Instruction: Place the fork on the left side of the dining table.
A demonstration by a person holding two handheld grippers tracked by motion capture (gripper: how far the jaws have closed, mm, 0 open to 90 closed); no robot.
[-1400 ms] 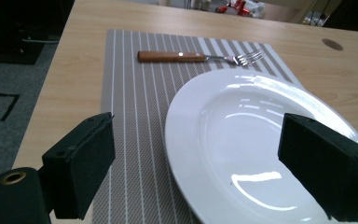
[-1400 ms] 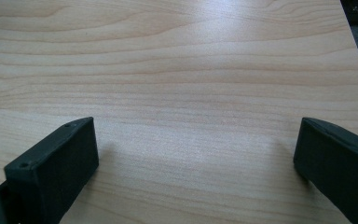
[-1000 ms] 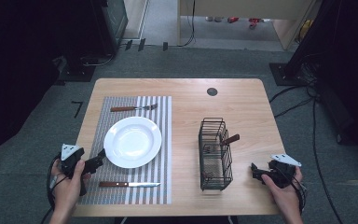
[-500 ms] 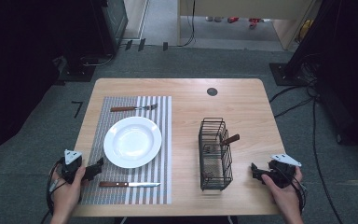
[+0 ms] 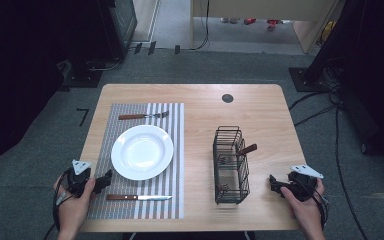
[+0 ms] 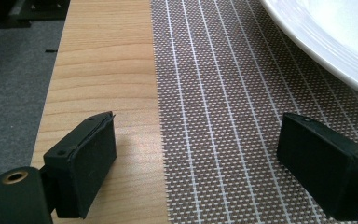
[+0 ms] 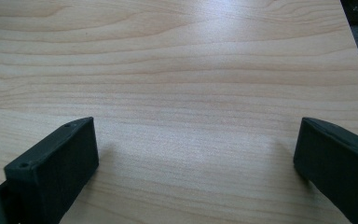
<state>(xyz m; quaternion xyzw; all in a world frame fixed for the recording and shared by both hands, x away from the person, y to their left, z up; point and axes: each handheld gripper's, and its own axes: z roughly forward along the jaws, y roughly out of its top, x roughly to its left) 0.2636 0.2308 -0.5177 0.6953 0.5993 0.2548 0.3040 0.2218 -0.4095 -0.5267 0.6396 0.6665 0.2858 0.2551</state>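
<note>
Lying right of hand-held gripper (image 5: pixel 104 180): knife (image 5: pixel 139 197)

The left gripper (image 5: pixel 105 179) has drawn back toward the near table edge (a small shift down and left in the high view), away from the white plate (image 5: pixel 142 152); its jaws now seem a little wider apart.

Wide-apart jaws straddle the placemat (image 6: pixel 223 93) edge, white plate (image 6: pixel 335 42) beyond.

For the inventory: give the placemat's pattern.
The placemat is a grey-brown weave with thin white stripes; the left gripper view shows it best.
</note>
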